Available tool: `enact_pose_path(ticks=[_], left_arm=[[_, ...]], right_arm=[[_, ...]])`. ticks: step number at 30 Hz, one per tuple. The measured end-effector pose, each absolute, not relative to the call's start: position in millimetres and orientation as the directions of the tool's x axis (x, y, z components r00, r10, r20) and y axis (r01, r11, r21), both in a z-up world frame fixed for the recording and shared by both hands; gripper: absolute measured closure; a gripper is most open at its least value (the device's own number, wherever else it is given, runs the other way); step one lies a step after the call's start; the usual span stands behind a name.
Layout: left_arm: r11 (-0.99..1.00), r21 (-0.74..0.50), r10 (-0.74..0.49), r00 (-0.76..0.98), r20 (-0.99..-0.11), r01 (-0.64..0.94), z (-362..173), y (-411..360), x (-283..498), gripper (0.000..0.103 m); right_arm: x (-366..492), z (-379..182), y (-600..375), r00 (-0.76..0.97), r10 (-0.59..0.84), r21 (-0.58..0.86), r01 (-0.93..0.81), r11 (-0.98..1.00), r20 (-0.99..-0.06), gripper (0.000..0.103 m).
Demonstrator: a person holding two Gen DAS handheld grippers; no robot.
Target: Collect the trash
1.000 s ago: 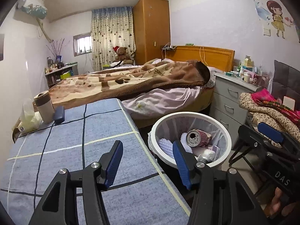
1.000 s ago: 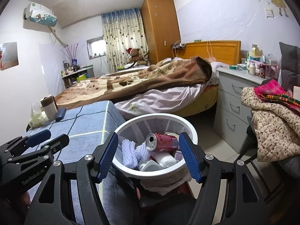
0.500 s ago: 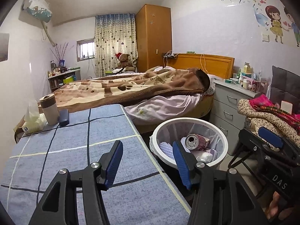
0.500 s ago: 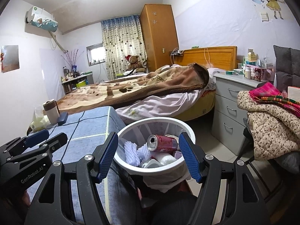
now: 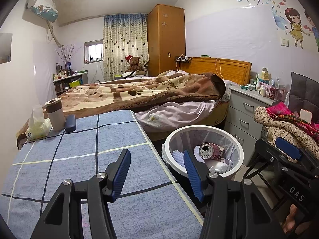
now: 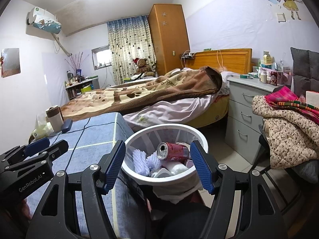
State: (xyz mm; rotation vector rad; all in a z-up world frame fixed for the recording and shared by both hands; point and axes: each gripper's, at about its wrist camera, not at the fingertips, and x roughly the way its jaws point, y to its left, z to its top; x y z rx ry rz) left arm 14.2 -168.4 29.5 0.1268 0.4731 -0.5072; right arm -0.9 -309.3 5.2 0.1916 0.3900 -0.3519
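Observation:
A white bin [image 5: 237, 145] with a clear liner stands on the floor beside the blue checked table [image 5: 69, 159]. In it lie a red drink can [image 5: 211, 150], white foam netting [image 6: 139, 160] and crumpled paper [image 5: 219, 166]. My left gripper [image 5: 156, 171] is open and empty over the table's right edge. My right gripper [image 6: 157, 165] is open and empty, held in front of the bin [image 6: 197, 133], with the can [image 6: 173, 151] showing between its fingers.
At the table's far left stand a tissue pack [image 5: 37, 127], a beige cup [image 5: 54, 114] and a dark blue case [image 5: 70, 120]. A bed [image 5: 149, 93] lies behind. A grey dresser [image 5: 245, 109] and a clothes pile [image 5: 289, 123] are to the right.
Both grippers have pulled back and tilted up a little, so more of the room shows. Both stay open and empty. The bin's contents have not moved.

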Motion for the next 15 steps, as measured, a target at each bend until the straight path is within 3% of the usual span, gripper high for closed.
enact_pose_path(ticks=[15], left_arm=[[0.870, 0.002, -0.436, 0.771, -0.465, 0.493, 30.0, -167.7, 12.6, 0.048]], right_arm=[[-1.3, 5.3, -308.7, 0.866, -0.297, 0.115, 0.370, 0.922, -0.403, 0.034]])
